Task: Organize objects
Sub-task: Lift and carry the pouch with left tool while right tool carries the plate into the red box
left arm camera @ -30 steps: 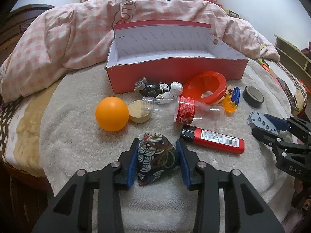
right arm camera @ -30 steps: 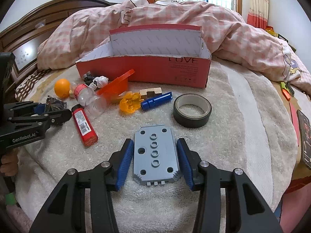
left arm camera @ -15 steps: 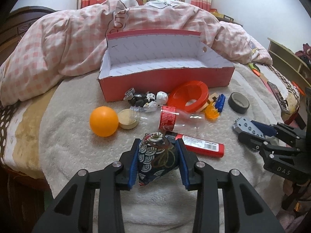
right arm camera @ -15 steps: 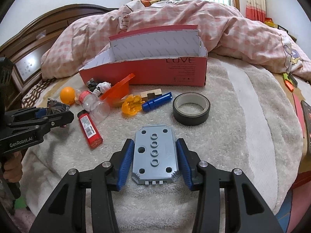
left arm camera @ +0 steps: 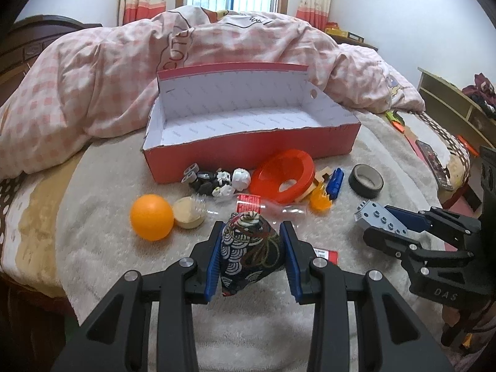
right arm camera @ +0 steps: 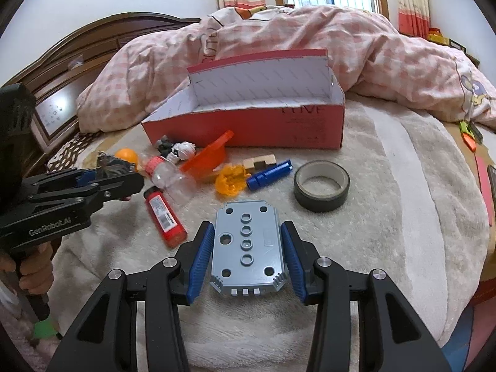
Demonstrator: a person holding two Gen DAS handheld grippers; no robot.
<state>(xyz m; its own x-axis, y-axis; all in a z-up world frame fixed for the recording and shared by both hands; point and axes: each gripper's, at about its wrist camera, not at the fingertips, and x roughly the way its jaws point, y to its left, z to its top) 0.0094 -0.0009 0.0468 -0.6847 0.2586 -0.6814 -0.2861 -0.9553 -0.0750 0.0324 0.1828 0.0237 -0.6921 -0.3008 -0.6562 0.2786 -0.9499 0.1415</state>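
Observation:
My left gripper (left arm camera: pixel 251 255) is shut on a dark patterned cloth pouch (left arm camera: pixel 249 252) and holds it above the towel, short of the open red box (left arm camera: pixel 251 155). My right gripper (right arm camera: pixel 247 255) is shut on a grey plastic plate with holes (right arm camera: pixel 246 243), held above the towel; it also shows in the left wrist view (left arm camera: pixel 376 218). The left gripper appears in the right wrist view (right arm camera: pixel 102 178) at the left. The red box (right arm camera: pixel 248 130) stands empty at the back.
On the towel lie an orange ball (left arm camera: pixel 151 217), a cream lid (left arm camera: pixel 188 217), a clear bottle (right arm camera: pixel 169 175), a red lighter (right arm camera: pixel 164 215), an orange funnel (left arm camera: pixel 283 175), a blue piece (right arm camera: pixel 269 175), a tape roll (right arm camera: pixel 321 189) and small toys (left arm camera: pixel 217 181). A pink quilt (left arm camera: pixel 93 86) lies behind the box.
Both grippers have risen with their objects and moved a little toward the box; the lighter now sits largely hidden behind the left gripper's pouch.

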